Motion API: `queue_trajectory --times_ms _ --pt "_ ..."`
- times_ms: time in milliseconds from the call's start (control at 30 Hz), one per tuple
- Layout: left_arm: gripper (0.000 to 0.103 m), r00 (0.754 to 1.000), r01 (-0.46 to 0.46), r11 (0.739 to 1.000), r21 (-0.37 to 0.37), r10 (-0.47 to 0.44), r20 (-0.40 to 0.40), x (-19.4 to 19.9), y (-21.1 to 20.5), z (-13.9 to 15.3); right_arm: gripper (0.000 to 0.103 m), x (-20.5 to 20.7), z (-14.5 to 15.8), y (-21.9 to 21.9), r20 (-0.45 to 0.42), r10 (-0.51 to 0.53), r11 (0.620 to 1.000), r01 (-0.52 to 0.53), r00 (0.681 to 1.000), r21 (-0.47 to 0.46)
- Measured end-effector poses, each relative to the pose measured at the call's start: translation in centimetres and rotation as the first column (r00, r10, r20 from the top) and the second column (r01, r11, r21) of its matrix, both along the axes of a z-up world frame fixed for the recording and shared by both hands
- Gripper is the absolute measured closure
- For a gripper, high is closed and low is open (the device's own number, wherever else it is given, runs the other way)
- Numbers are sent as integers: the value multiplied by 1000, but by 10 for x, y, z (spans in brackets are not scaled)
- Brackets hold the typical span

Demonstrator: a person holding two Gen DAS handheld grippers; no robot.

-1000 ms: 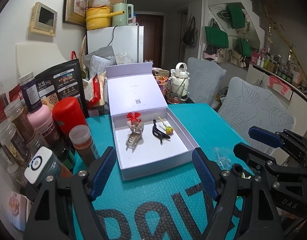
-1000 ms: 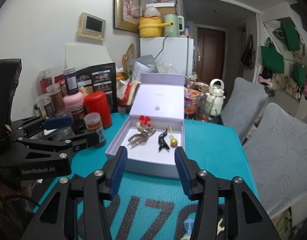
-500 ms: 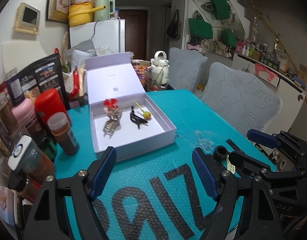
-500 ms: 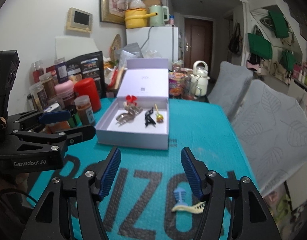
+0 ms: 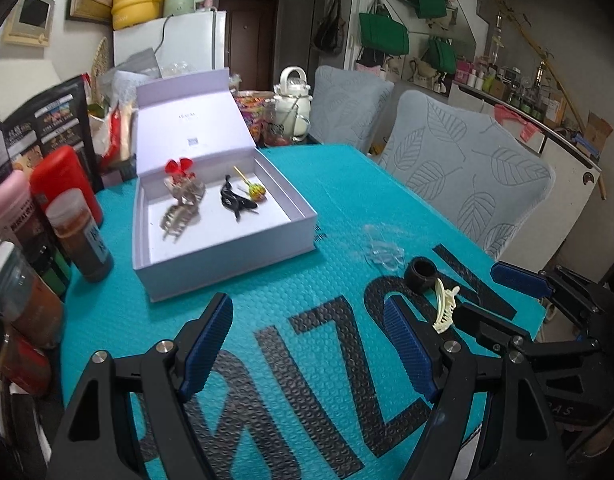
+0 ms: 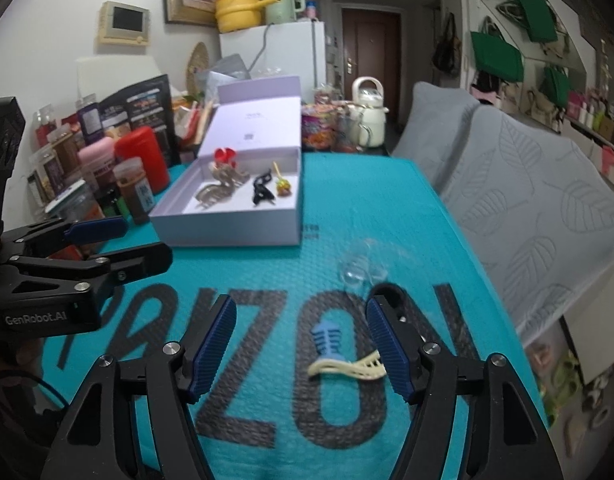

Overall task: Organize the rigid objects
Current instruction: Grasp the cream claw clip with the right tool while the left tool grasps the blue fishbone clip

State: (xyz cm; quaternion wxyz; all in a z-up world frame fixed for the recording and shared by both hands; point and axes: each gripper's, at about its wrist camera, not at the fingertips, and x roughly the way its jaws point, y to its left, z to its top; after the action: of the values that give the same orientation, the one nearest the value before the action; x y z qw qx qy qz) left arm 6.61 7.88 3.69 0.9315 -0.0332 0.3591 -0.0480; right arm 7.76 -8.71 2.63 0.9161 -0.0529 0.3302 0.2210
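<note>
Your two views are evenly lit by soft indoor light, with only faint shadows under each gripper. The fisheye lens bends the walls and chairs at the edges and blackens the corners. Ahead of your right gripper (image 6: 301,340) the open lavender cardboard box (image 6: 227,230) looks slightly smeared by motion; ahead of your left gripper (image 5: 307,344) the teal bubble-textured counter (image 5: 339,200) stays sharper.

The cream hair clip (image 6: 349,366) (one end) hides behind the right claw's finger (image 6: 387,346); clear clip (image 6: 361,268) blurred.
</note>
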Motion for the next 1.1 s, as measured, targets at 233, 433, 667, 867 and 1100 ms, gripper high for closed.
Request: queue_trajectory --times_ms 233,433,667,867,1100 --pt "25 999 18 1000 -18 -19 -49 10 -7 -21 34 10 -20 -13 -46 -42 999 42 998 -14" --pt "25 995 30 999 -24 -32 -94 21 -15 -37 34 20 -39 -24 -94 -71 997 69 993 -23" --pt "25 992 32 999 -33 -36 -123 31 -26 -52 34 35 -58 -37 -138 -133 991 127 981 -50" --pt "25 988 32 999 -31 -37 -149 39 -33 -63 34 51 -75 -44 -209 -152 988 151 966 -20" --pt "25 986 41 999 -26 -44 -162 45 -40 -70 39 65 -83 -46 -229 -169 985 170 959 -16"
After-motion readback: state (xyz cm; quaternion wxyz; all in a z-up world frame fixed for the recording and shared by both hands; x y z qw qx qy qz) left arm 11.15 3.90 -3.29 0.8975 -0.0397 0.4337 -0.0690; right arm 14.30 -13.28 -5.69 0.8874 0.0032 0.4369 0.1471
